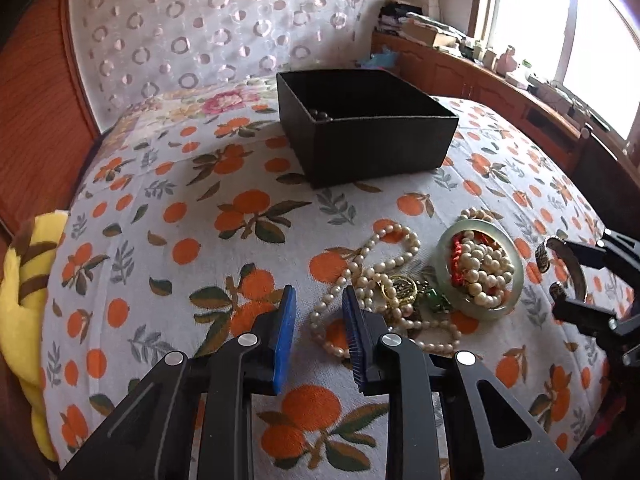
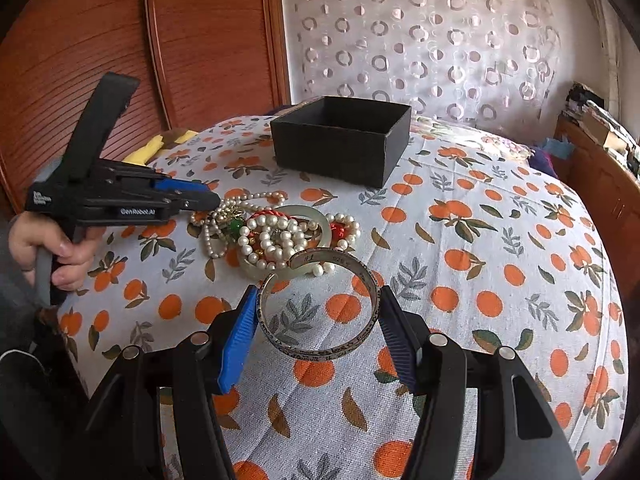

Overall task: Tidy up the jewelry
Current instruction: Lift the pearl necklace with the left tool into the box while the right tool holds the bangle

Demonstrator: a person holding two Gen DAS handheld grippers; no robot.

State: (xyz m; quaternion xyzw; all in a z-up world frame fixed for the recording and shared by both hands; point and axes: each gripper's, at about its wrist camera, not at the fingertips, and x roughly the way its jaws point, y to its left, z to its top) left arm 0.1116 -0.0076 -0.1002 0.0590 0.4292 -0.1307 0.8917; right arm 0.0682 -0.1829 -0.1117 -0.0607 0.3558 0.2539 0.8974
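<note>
My right gripper (image 2: 318, 322) is clamped on the silver cuff (image 2: 320, 312), stamped "925" inside. Left gripper (image 1: 318, 316) reads "GenRobot.AI", jaws apart over the pearls (image 1: 376, 268).

Black box (image 1: 372, 148); orange-printed bedspread (image 2: 480, 264).

Daylight floods in from the tall white-framed window (image 1: 560, 32) at upper right of the left wrist view, blown out to pure white; the sheer ring-patterned curtain (image 2: 420, 40) glows softly; the orange-printed white bedspread (image 1: 200, 200) is evenly lit; the open black cardboard box (image 1: 360, 128) casts only a faint shadow; fisheye bending curves the reddish wooden panels (image 2: 100, 40); corners darken and blur slightly.
</note>
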